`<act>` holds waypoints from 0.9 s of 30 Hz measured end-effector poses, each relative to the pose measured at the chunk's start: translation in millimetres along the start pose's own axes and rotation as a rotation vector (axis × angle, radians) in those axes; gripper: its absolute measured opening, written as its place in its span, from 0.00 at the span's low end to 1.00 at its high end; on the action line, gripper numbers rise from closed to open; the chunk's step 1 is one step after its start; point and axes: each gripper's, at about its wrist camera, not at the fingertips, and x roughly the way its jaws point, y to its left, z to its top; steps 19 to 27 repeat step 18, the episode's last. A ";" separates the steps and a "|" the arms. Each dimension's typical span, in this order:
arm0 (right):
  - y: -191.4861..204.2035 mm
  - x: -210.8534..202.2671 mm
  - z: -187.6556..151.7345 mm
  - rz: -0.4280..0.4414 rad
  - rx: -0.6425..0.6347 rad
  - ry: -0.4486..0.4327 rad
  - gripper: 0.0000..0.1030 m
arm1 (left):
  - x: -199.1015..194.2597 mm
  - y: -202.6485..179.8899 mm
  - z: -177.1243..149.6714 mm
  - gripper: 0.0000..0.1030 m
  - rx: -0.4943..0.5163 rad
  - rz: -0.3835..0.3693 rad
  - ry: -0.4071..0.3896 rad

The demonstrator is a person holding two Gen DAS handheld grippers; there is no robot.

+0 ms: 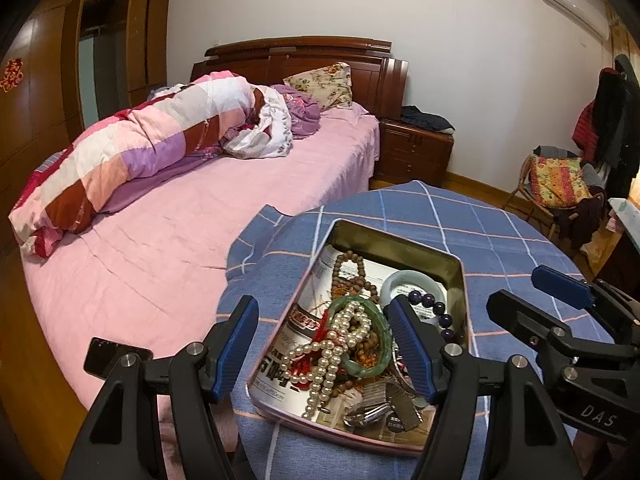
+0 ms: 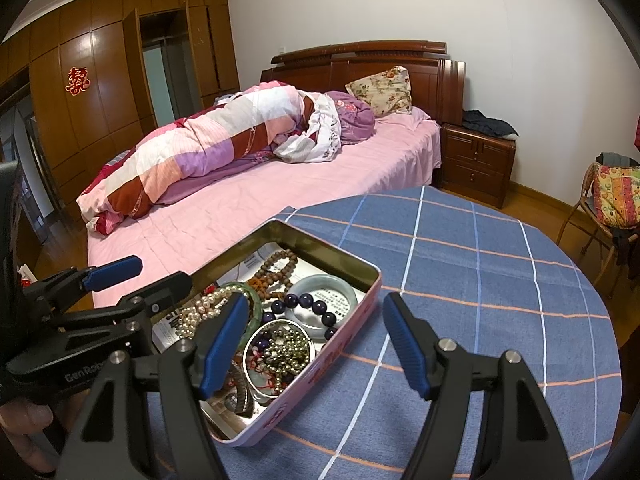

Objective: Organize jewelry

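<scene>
My left gripper [image 1: 324, 344] fills the bottom of its own view, blue pads spread wide and pressing on nothing, hanging over the near end of the tin [image 1: 404, 246]. My right gripper [image 2: 316, 344] stands just as wide apart and empty; its left pad hangs above the tin's right side and its right pad above bare cloth.

The tin is a shallow pink-sided tray with a gold inside, lying on a round table under a blue checked tablecloth [image 2: 480, 280]. From the right wrist it lies at about ten o'clock of the tabletop, close to the edge nearest the bed [image 2: 248, 208].

Inside, all tangled: a pearl strand [image 1: 326, 354] at six o'clock lies over a green bangle [image 1: 378, 360]; a pale jade bangle [image 2: 340, 284] sits at two o'clock, with dark purple beads [image 2: 306, 302] lying across it; brown wooden beads [image 2: 276, 266] lie at twelve o'clock; a thin silver ring holds a heap of brassy beads [image 2: 288, 350] at four o'clock. Printed paper lines the bottom.

Beyond the bed at one o'clock stands a wooden nightstand [image 2: 476, 164].
</scene>
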 end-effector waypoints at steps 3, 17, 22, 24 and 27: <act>-0.1 -0.1 -0.2 -0.001 0.001 0.000 0.71 | -0.1 -1.0 -0.5 0.66 0.003 0.007 0.001; -6.4 3.5 -4.9 -0.014 -0.001 0.003 0.75 | -1.2 -0.6 -0.4 0.66 0.012 0.003 -0.012; -5.8 3.3 -4.7 -0.015 0.000 0.004 0.75 | -0.8 -0.8 0.0 0.66 0.013 -0.005 -0.009; -5.8 3.3 -4.7 -0.015 0.000 0.004 0.75 | -0.8 -0.8 0.0 0.66 0.013 -0.005 -0.009; -5.8 3.3 -4.7 -0.015 0.000 0.004 0.75 | -0.8 -0.8 0.0 0.66 0.013 -0.005 -0.009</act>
